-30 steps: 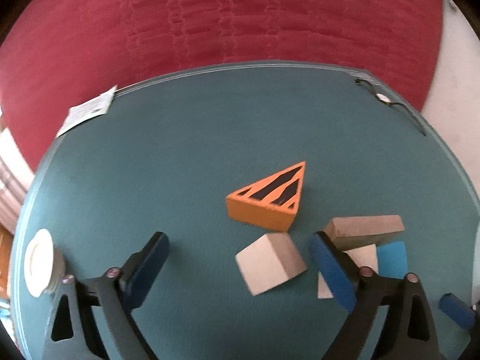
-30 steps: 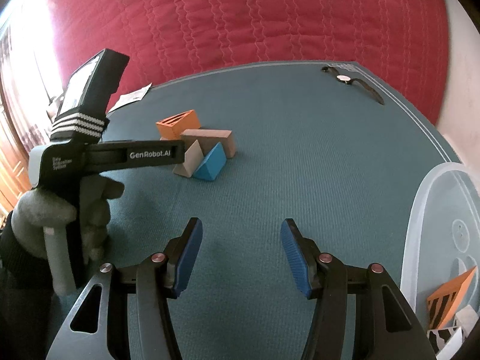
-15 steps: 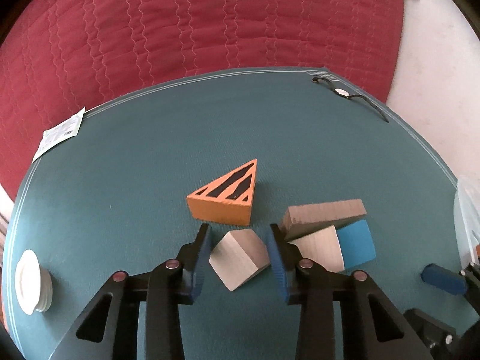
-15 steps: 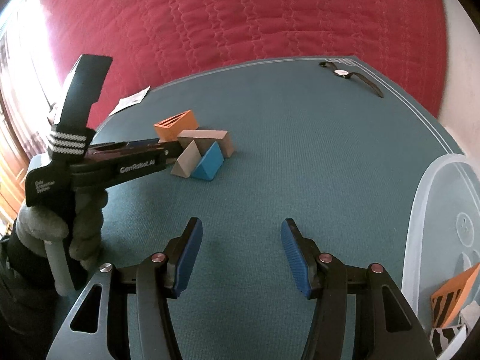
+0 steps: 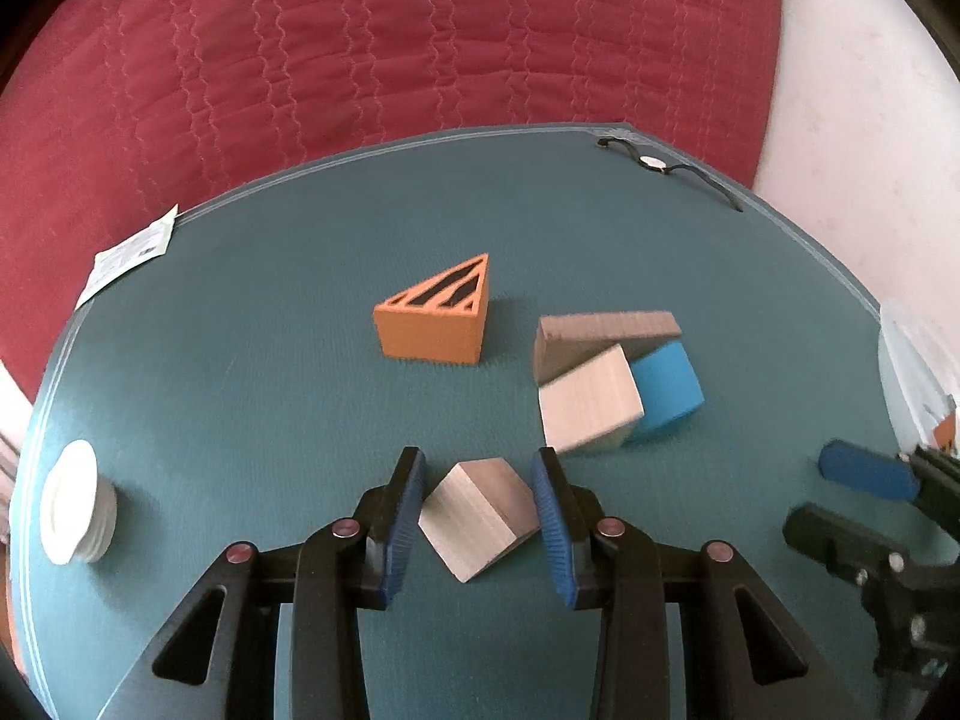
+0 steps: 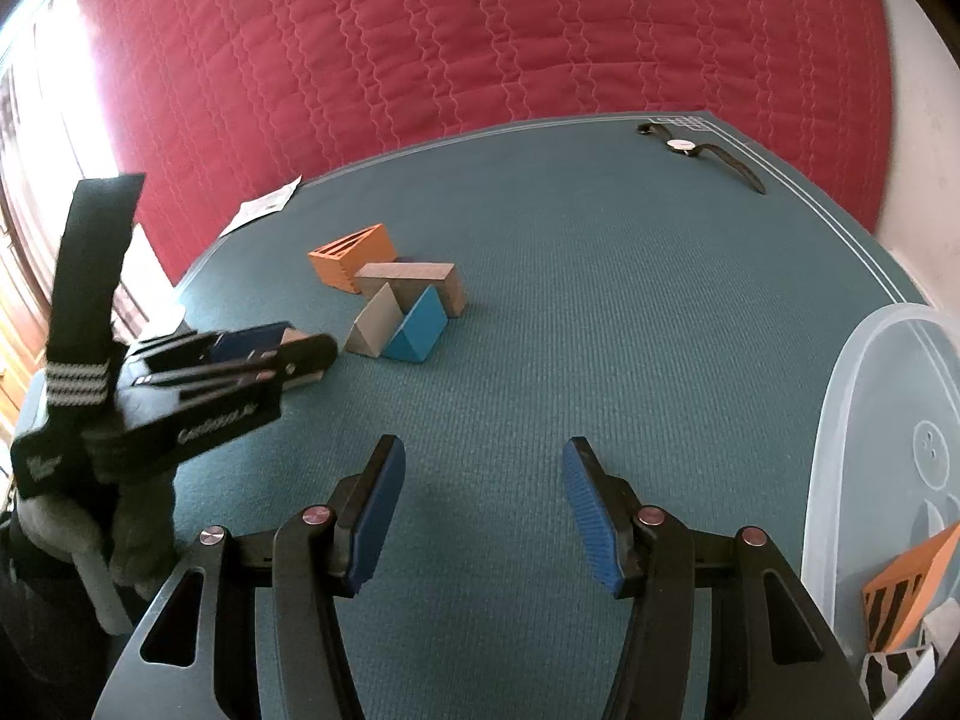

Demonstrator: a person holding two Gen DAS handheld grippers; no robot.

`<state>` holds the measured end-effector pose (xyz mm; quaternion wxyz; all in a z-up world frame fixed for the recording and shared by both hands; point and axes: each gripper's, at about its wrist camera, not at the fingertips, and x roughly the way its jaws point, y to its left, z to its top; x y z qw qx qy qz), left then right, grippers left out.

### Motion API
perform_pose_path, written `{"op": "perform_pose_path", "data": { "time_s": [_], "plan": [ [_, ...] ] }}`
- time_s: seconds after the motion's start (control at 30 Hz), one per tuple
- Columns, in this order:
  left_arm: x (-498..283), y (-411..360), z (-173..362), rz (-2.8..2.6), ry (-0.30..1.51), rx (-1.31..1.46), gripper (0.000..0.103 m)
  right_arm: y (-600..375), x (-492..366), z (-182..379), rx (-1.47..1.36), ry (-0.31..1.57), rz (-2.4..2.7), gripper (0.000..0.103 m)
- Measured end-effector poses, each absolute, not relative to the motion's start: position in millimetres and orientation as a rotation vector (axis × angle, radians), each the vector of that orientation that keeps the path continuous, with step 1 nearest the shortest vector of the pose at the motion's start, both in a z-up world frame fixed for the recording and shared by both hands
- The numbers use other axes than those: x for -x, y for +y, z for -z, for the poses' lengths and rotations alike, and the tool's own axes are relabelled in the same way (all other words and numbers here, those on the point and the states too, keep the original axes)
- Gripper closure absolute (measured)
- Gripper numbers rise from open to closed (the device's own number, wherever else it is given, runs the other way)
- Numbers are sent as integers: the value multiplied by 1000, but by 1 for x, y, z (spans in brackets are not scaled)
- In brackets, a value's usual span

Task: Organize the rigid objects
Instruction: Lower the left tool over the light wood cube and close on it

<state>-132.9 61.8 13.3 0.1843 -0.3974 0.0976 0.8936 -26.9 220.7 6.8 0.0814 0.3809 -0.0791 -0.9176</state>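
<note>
Closed since a second ago around the pale wooden wedge block (image 5: 477,519), left gripper (image 5: 478,513) with blue pads, jaws narrow now and pads pressing both sides of the block at lower centre of the left wrist view; block carried away from the other blocks, which sit higher in the frame than before. Seen also at left of the right wrist view, held by a gloved hand (image 6: 66,531), somewhat blurred. Just above in the left wrist view, an orange triangular block with black stripes (image 5: 435,324), lying flat on the teal mat (image 5: 270,312). To its right, a cluster touching each other: long brown wooden block (image 5: 603,330), light wooden block (image 5: 588,408), blue wedge block (image 5: 669,387). At lower centre of the right wrist view, right gripper (image 6: 480,498) half open, nothing between the pads, unmoved over bare mat. At right edge of that view, clear plastic container (image 6: 852,450) with an orange striped piece (image 6: 906,588) inside. At upper right of the mat, a black wristwatch (image 6: 696,150); at left edge, a white paper tag (image 5: 129,252) and a white round stack of lids (image 5: 75,501).
</note>
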Motion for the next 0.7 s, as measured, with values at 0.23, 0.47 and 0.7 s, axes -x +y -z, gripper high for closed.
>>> {"op": "perform_pose_path", "data": {
  "time_s": [0.23, 0.47, 0.7],
  "plan": [
    [118, 54, -13, -2544, 258, 1135, 37, 220, 26, -7, -1139, -237, 2743, 47],
    [115, 51, -14, -2514, 244, 1109, 36, 220, 26, -8, -1140, -239, 2743, 47],
    [107, 49, -14, -2469, 320, 1074, 36, 219, 25, -7, -1141, -241, 2742, 47]
  ]
}}
